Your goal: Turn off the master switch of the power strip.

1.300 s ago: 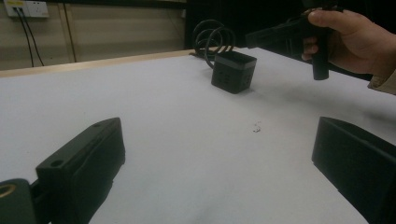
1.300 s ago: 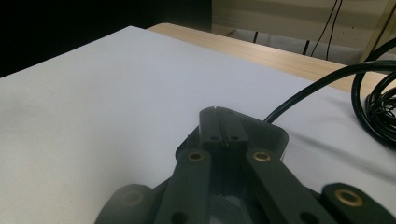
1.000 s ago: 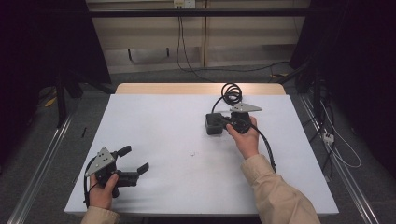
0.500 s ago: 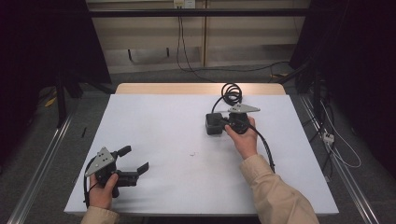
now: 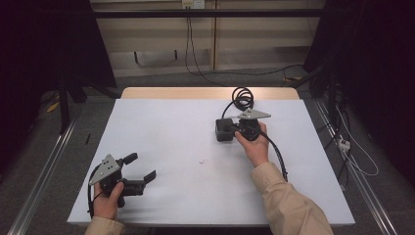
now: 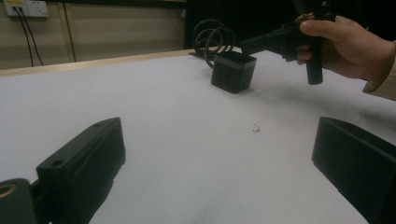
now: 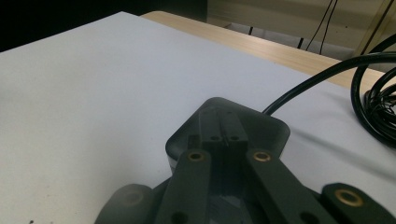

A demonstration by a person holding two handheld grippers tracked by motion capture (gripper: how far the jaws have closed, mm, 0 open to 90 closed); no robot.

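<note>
We see the left hand-held gripper (image 5: 142,167) at the desk's (image 5: 171,127) near left corner, jaws wide apart, holding nothing. The right hand-held gripper (image 7: 225,136), far right of centre, has its jaws closed together above a black power adapter (image 5: 224,130); its coiled cable (image 5: 242,98) lies just beyond.

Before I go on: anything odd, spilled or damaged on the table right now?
Nothing serious. One small dark speck lies on the white table near the middle, like a crumb or scuff. The black cube sits upright, its cable coiled behind it, with no visible damage.
</note>
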